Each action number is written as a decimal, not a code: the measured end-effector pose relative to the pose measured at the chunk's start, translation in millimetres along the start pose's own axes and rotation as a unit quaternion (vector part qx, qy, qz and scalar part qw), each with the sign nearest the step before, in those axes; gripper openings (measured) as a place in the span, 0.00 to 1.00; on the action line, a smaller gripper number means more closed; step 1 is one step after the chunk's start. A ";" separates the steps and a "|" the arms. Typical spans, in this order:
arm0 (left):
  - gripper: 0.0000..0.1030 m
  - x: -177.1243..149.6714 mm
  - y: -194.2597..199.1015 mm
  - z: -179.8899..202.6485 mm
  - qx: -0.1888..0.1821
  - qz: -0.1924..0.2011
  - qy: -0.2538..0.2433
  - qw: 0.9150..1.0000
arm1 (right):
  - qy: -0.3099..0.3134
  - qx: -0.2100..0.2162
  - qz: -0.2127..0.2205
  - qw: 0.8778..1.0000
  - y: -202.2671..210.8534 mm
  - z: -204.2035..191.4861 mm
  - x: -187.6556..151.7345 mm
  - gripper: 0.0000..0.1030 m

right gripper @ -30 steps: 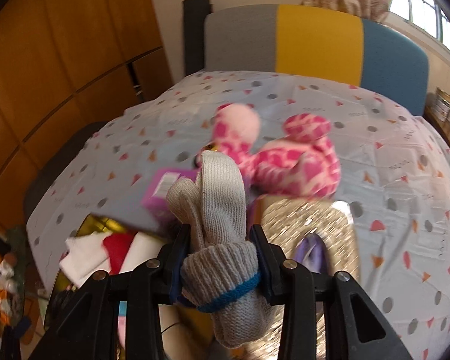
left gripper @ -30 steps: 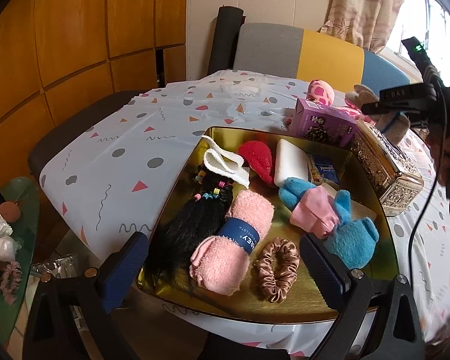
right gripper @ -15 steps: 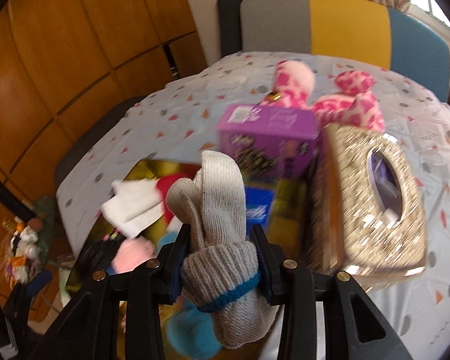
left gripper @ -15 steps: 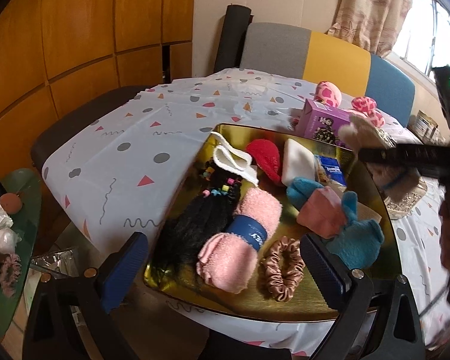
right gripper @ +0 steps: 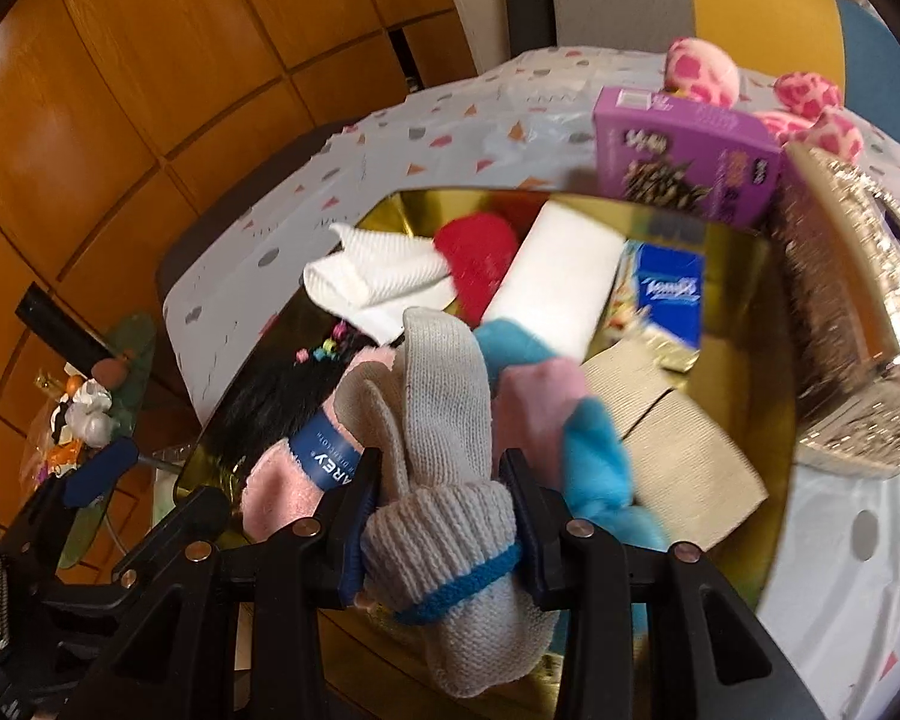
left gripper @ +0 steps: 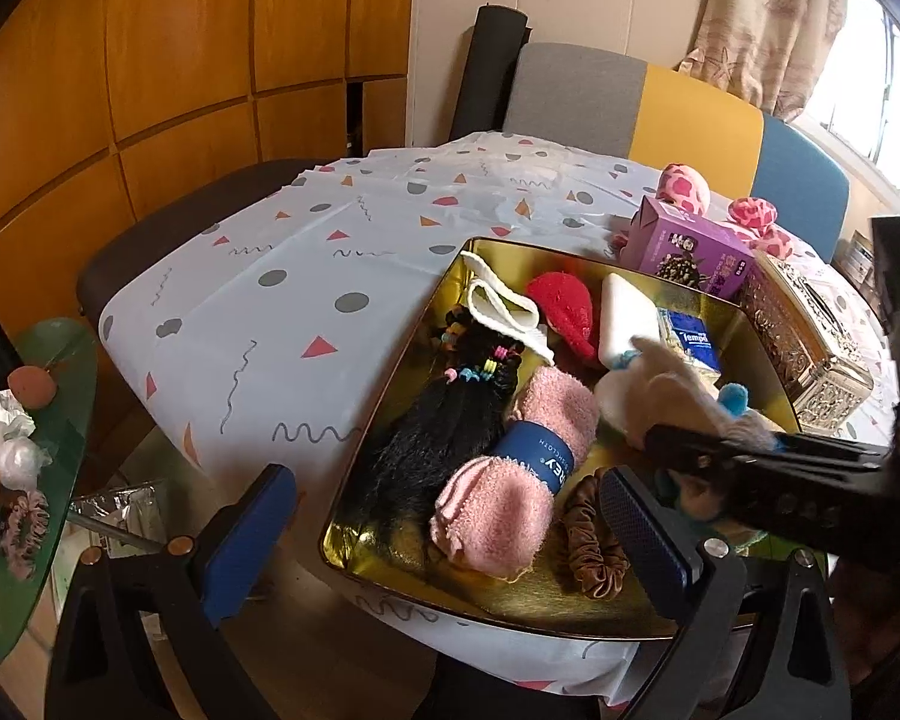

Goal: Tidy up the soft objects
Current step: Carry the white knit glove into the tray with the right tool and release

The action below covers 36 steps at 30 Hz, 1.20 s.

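Right gripper [right gripper: 441, 516] clamps grey knit glove [right gripper: 444, 420] above gold tray [left gripper: 576, 612]; left gripper [left gripper: 450, 525] gapes wide, empty, near tray's front edge.

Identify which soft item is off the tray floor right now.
The grey knitted glove, clamped between the right gripper fingers above the gold tray; every other soft item there lies in it.

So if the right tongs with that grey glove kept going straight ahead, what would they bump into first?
Probably the pink and blue plush lying in the gold tray; the glove tip would touch before the right tongs do. Depth is hard to judge, though.
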<state>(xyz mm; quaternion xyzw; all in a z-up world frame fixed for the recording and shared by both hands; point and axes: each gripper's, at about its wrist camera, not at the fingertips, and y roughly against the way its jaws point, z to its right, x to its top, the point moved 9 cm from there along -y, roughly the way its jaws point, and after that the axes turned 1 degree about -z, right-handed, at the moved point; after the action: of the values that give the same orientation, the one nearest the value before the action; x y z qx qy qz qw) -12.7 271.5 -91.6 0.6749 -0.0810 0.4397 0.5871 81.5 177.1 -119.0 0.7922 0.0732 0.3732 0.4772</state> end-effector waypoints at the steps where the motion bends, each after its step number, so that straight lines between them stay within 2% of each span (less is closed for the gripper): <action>1: 0.99 -0.6 -0.6 -0.1 0.000 -0.001 0.000 1.000 | -0.001 -0.007 -0.002 1.000 -3.8 1.2 -0.5 0.38; 5: 0.99 -2.1 -4.5 2.3 0.002 -0.004 -0.004 1.000 | 0.003 -0.046 0.001 0.999 -12.4 11.2 2.6 0.40; 11: 1.00 1.1 -7.1 8.2 0.003 -0.002 -0.009 1.000 | 0.025 -0.061 -0.005 0.998 -17.1 14.5 4.6 0.43; 14: 1.00 3.3 -5.5 7.0 0.008 0.003 -0.010 1.000 | 0.037 -0.059 -0.009 0.998 -17.0 9.1 2.1 0.45; 21: 1.00 7.7 1.1 -1.0 0.016 0.011 -0.002 1.000 | 0.018 -0.019 -0.001 1.000 -5.0 5.4 -3.8 0.51; 25: 1.00 8.1 4.2 -4.6 0.020 0.015 0.001 1.000 | -0.006 0.000 0.008 1.000 5.6 5.2 -3.0 0.51; 29: 1.00 9.2 7.8 -9.7 0.024 0.019 0.008 0.999 | -0.001 0.003 0.017 1.000 14.2 -1.7 -5.4 0.51; 32: 1.00 11.0 11.5 -13.4 0.027 0.025 0.014 0.999 | 0.027 -0.021 0.006 0.999 5.9 -5.3 -12.7 0.51; 36: 1.00 12.6 16.3 -12.6 0.025 0.031 0.014 0.999 | 0.054 -0.050 -0.013 0.997 -8.1 -1.1 -24.2 0.42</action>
<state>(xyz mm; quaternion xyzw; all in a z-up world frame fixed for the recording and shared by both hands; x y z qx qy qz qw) -21.5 282.7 -72.1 0.6806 -0.0827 0.4690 0.5568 65.5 170.6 -137.9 0.7448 0.0904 0.4128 0.5164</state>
